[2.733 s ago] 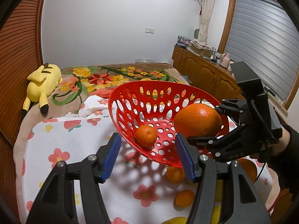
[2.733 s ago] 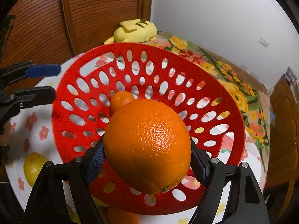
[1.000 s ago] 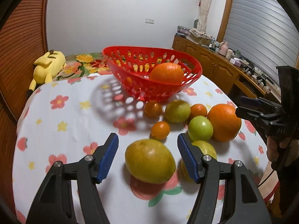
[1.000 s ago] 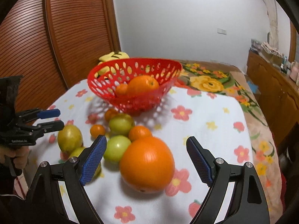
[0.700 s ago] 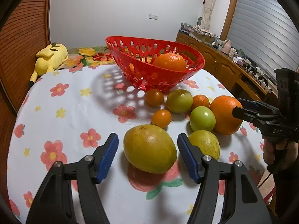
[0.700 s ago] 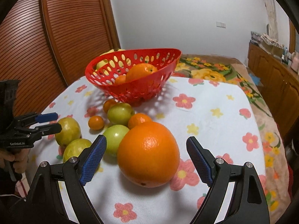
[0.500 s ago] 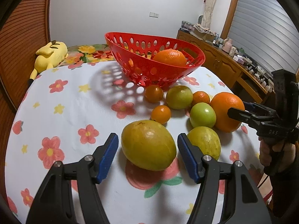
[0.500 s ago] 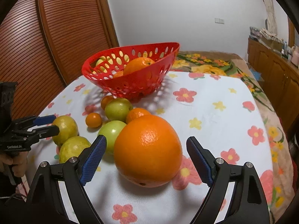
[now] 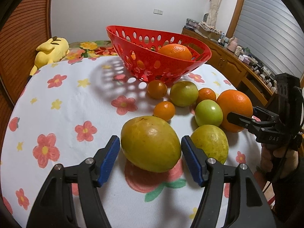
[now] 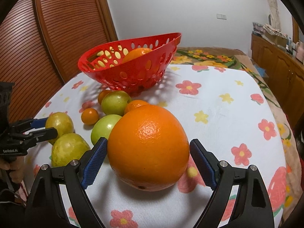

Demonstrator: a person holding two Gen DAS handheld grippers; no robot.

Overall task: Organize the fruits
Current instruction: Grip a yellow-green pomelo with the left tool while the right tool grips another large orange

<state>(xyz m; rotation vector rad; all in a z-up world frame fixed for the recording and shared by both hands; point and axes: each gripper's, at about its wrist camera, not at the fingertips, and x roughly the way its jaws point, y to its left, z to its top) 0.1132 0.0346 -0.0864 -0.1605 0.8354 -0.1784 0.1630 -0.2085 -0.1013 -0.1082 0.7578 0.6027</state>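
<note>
A red perforated basket (image 9: 152,70) (image 10: 131,72) stands at the back of the flowered table and holds a big orange (image 9: 175,52) and a small one. My left gripper (image 9: 150,152) is open, its blue pads either side of a large yellow-green fruit (image 9: 150,144) that lies on the cloth. My right gripper (image 10: 148,157) is open around a big orange (image 10: 149,146) (image 9: 234,110) resting on the table. Between them lie a second yellow-green fruit (image 9: 210,144), green fruits (image 9: 209,113) and several small oranges (image 9: 164,110).
A yellow plush toy (image 9: 51,51) lies on the bed behind the table. Wooden louvred doors (image 10: 47,38) stand at one side, a wooden cabinet (image 9: 228,64) with clutter at the other. The table edge is close under both grippers.
The right gripper let the orange go in the basket and both grippers drew back and came down low. They have since closed in until each straddles a fruit on the table.
</note>
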